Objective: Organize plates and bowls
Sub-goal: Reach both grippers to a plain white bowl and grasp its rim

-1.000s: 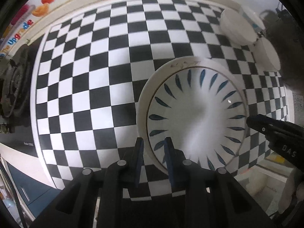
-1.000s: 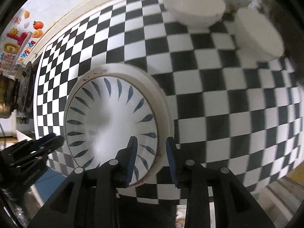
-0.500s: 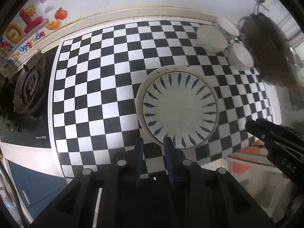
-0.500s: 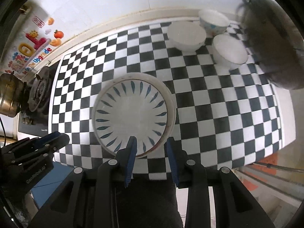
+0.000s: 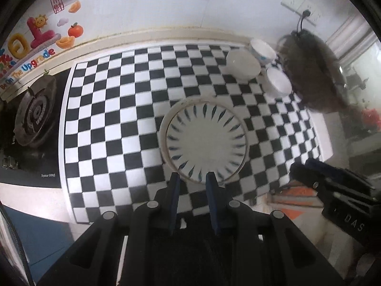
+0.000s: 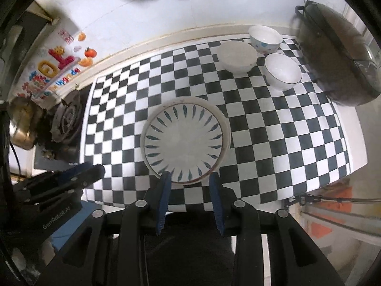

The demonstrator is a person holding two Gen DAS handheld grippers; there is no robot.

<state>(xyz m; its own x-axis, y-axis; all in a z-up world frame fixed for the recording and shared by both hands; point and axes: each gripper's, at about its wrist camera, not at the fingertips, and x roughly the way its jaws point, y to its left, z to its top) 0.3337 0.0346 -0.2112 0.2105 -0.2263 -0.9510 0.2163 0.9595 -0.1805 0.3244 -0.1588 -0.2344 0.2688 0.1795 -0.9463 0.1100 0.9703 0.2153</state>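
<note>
Seen only from the right wrist: brass kettle (image 6: 22,124) beside gas burner (image 6: 65,119). Only from the left wrist: wall socket (image 5: 300,3).

Leaf-patterned plate (image 6: 184,143) stacked flat on a larger white plate (image 6: 227,128), mid-way across checkered countertop (image 6: 273,143); round, so no long axis to tell. Three bowls at the far right corner, upright: white bowl (image 6: 237,57), dotted bowl (image 6: 265,39), dark-rimmed bowl (image 6: 283,71), beside dark pot (image 6: 338,59).

Left gripper (image 5: 191,178) narrowly parted, holding nothing. Right gripper (image 6: 190,178) spread wider, holding nothing, above the plate's near edge.
</note>
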